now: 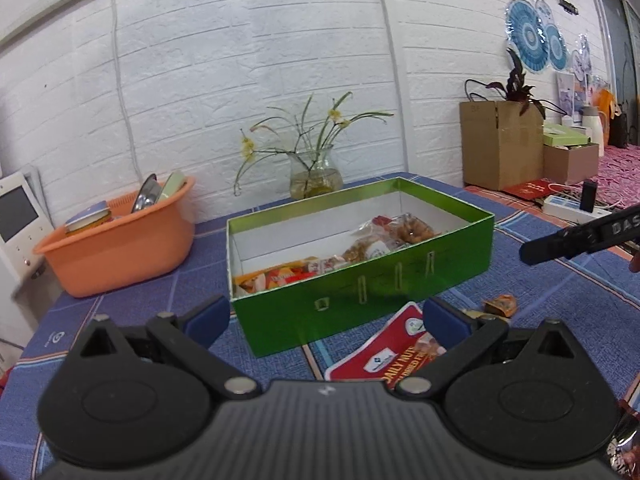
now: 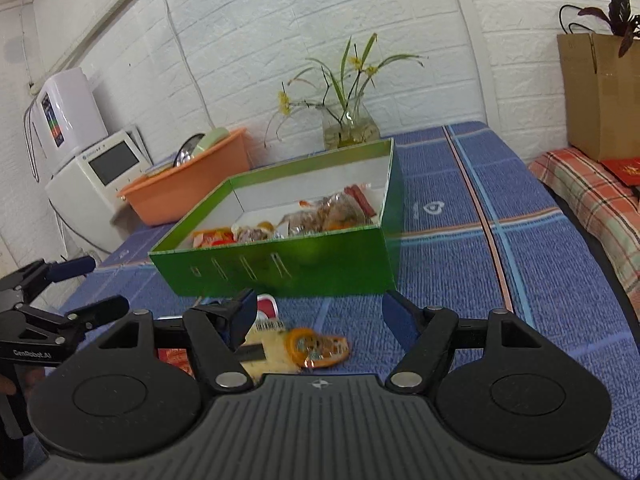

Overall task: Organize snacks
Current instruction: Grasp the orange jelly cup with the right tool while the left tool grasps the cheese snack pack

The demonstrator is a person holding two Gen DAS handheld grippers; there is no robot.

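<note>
Beside the green cardboard box [image 2: 280, 268], both spread, empty grippers [image 1: 326, 316] [image 2: 320, 312] are held; the small orange foil-wrapped snack [image 2: 320, 346] could be nudged away.

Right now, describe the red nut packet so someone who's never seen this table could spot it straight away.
Find the green box in the middle of the blue checked tablecloth. Just in front of its near wall, flat on the cloth, lies the red packet. Unlike the small orange wrapper beside it, it is larger, red with white edging and printed "Daily Nuts".

My left gripper [image 1: 326, 316] before the green box [image 1: 360, 280]
Jaws wide, empty; snack packets inside; red nut packet [image 1: 384, 354] on the tablecloth [image 1: 560, 300]
</note>
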